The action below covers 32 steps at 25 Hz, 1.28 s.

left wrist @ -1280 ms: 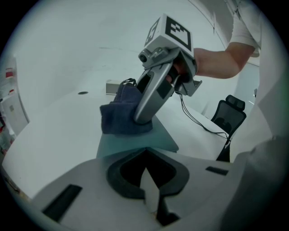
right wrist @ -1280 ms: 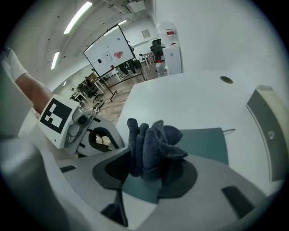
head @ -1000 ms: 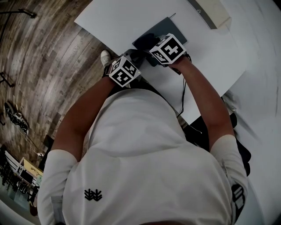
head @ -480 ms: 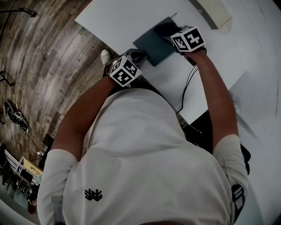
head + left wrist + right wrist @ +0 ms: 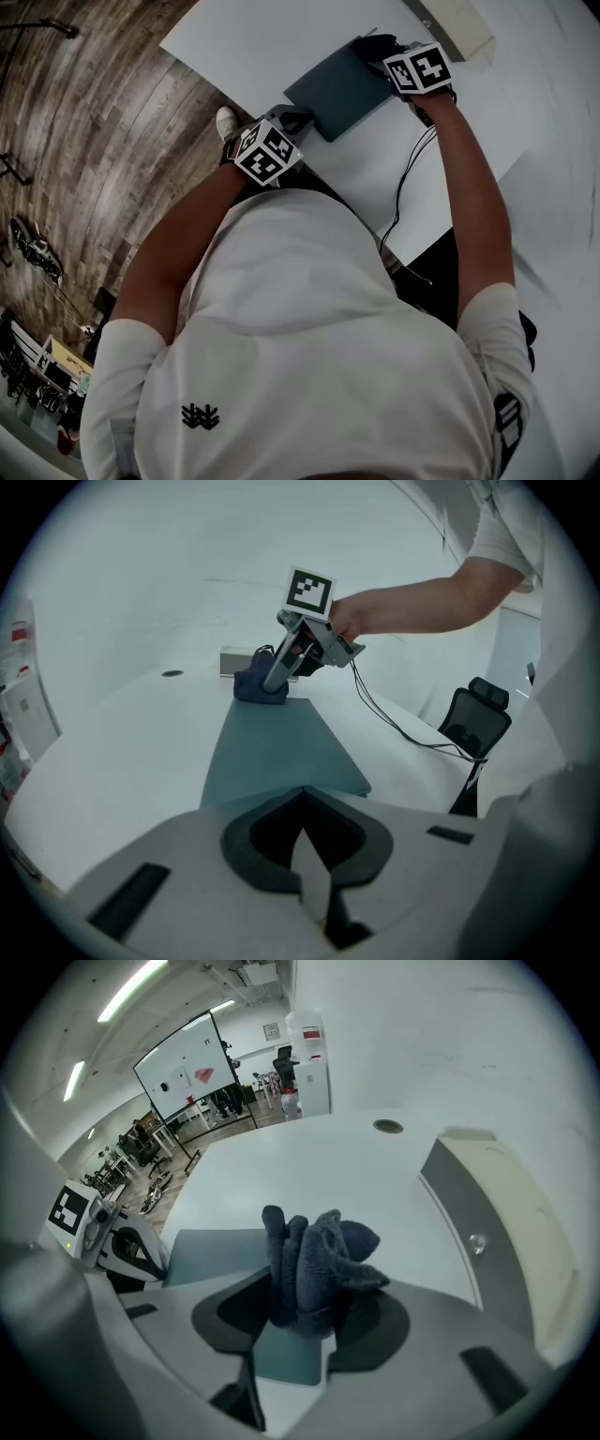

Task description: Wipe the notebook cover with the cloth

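A teal notebook (image 5: 339, 91) lies flat on the white table (image 5: 244, 47). My right gripper (image 5: 384, 52) is shut on a bunched dark blue cloth (image 5: 373, 44) and presses it on the notebook's far corner. From the right gripper view the cloth (image 5: 314, 1265) fills the jaws of the right gripper (image 5: 300, 1335), with teal cover (image 5: 211, 1251) beneath. My left gripper (image 5: 298, 118) rests at the notebook's near corner, jaws closed together. The left gripper view shows the cover (image 5: 277, 747) running away from the left gripper (image 5: 305, 855) toward the cloth (image 5: 255, 687).
A grey and beige panel (image 5: 452, 28) lies on the table just beyond the notebook. A black cable (image 5: 403, 187) trails from the right gripper across the table's near edge. A black office chair (image 5: 476, 720) stands to the right. The table has a round grommet hole (image 5: 387, 1126).
My right gripper has slid the cloth along the cover from the notebook's near end to its far corner. The left gripper has stayed in place.
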Each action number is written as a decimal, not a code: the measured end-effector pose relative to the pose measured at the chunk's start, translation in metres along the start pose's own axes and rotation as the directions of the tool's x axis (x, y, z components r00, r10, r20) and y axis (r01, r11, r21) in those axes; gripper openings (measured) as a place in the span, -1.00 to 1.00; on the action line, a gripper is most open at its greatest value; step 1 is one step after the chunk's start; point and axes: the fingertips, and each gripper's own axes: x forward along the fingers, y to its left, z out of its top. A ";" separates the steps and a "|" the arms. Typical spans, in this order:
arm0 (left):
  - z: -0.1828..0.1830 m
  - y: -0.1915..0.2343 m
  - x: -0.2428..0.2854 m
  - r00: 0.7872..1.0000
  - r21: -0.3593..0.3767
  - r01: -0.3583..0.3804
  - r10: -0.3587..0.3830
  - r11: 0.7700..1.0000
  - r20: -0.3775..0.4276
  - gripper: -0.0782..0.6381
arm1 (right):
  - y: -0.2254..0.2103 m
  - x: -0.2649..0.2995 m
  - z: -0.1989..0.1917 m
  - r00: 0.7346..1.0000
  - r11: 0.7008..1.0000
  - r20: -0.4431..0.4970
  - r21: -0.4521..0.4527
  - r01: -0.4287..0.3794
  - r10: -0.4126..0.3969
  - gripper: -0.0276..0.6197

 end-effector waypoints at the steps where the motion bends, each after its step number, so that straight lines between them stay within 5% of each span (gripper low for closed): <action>1: 0.000 0.000 0.000 1.000 0.000 0.000 0.000 1.000 0.000 -0.76 | -0.001 0.000 0.000 1.000 1.000 0.000 0.004 0.005 -0.005 -0.40; 7: 0.000 0.000 0.001 1.000 -0.002 0.002 -0.002 1.000 0.000 -0.76 | 0.013 -0.005 0.002 1.000 0.999 -0.001 -0.037 0.031 -0.031 -0.40; 21: 0.001 0.000 0.001 1.000 0.012 0.003 -0.003 1.000 0.003 -0.76 | 0.168 0.022 0.012 0.968 0.953 -0.053 -0.172 -0.250 0.244 -0.40; 32: 0.001 -0.002 0.002 1.000 0.021 0.014 -0.014 1.000 -0.001 -0.76 | 0.122 0.026 0.017 0.971 0.967 -0.042 -0.087 -0.239 0.236 -0.40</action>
